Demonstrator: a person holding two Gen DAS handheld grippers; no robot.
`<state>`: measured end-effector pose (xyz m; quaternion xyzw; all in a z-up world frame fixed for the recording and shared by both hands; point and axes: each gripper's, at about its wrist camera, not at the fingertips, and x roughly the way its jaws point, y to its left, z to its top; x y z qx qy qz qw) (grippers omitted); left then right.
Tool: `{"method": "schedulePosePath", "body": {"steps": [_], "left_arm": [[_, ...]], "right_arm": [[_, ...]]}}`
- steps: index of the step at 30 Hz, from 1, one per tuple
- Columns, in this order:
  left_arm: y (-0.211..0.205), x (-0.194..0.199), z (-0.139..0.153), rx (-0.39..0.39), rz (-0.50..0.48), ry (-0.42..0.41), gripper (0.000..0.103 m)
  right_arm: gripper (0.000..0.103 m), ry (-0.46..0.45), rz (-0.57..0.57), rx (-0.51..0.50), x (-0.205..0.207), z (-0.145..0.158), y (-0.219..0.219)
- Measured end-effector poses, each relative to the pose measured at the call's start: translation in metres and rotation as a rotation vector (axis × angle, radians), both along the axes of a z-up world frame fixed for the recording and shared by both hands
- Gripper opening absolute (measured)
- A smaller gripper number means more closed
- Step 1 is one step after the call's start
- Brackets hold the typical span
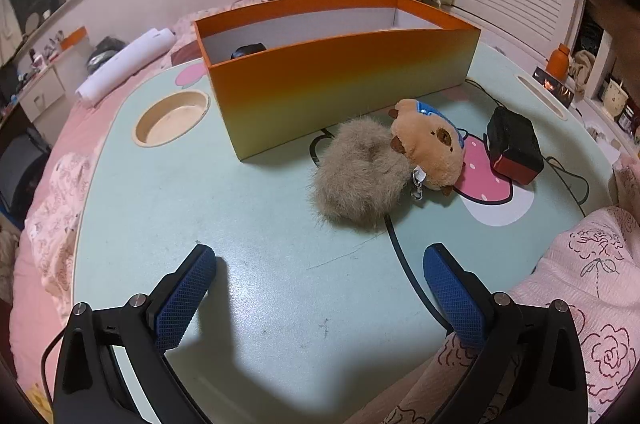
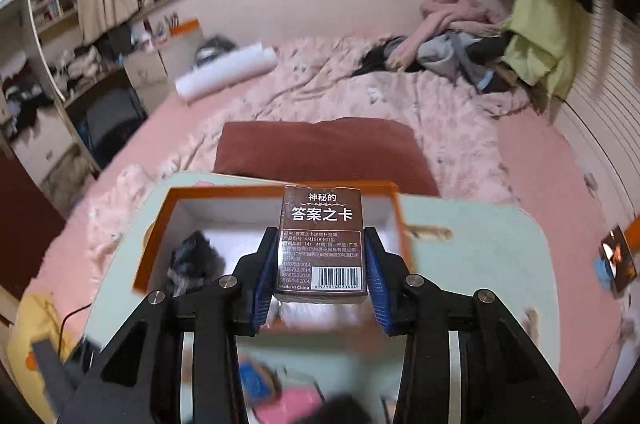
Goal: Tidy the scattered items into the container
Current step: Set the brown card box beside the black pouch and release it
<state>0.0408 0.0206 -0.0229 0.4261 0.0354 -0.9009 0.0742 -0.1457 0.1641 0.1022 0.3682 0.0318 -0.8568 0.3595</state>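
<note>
Right wrist view: right tool (image 2: 322, 260) clamps a brown card box (image 2: 322, 244) above the orange container (image 2: 160, 236); left tool (image 1: 320, 300) gapes empty.

Orange cardboard box (image 1: 344, 79) on pale green printed table (image 1: 248, 216); in front of it, beige fur pompom (image 1: 356, 175), tan plush capybara (image 1: 430, 143) touching on its right, black-red pouch (image 1: 514, 143) further right.

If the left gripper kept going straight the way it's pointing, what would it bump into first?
Probably the bare table. The left gripper is open, tilted down at empty tabletop. The fluffy ball lies further on and a bit to the right, so it may be missed; depth is hard to judge.
</note>
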Motion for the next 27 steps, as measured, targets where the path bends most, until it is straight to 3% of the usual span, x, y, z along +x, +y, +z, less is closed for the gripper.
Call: {"method": "schedulePosePath", "body": {"steps": [3,7,11,16,21,23,24,27], "left_arm": [[-0.001,0.001,0.000,-0.001,0.001,0.000,0.103],[-0.001,0.001,0.000,-0.001,0.001,0.000,0.103],[-0.001,0.001,0.000,0.000,0.003,0.001,0.103],[-0.003,0.002,0.001,0.002,0.004,0.003,0.103],[-0.004,0.003,0.001,0.003,0.006,0.004,0.103],[-0.004,0.003,0.001,0.002,0.008,0.003,0.103],[-0.004,0.003,0.001,0.002,0.008,0.003,0.103],[-0.003,0.003,0.001,0.003,0.009,0.004,0.103]], "right_arm": [[0.042,-0.052,-0.089,0.018,0.007,-0.023,0.040],[0.042,-0.089,-0.226,0.142,0.017,-0.075,0.068],[0.042,-0.147,-0.192,0.166,0.030,-0.103,0.053],[0.042,-0.108,-0.114,0.202,0.038,-0.107,0.012],[0.042,-0.050,-0.074,0.139,0.042,-0.087,-0.002],[0.051,-0.042,-0.070,0.103,0.045,-0.082,0.002],[0.061,-0.041,-0.072,0.090,0.047,-0.082,0.005],[0.064,-0.053,-0.095,0.069,0.050,-0.087,0.013]]}}
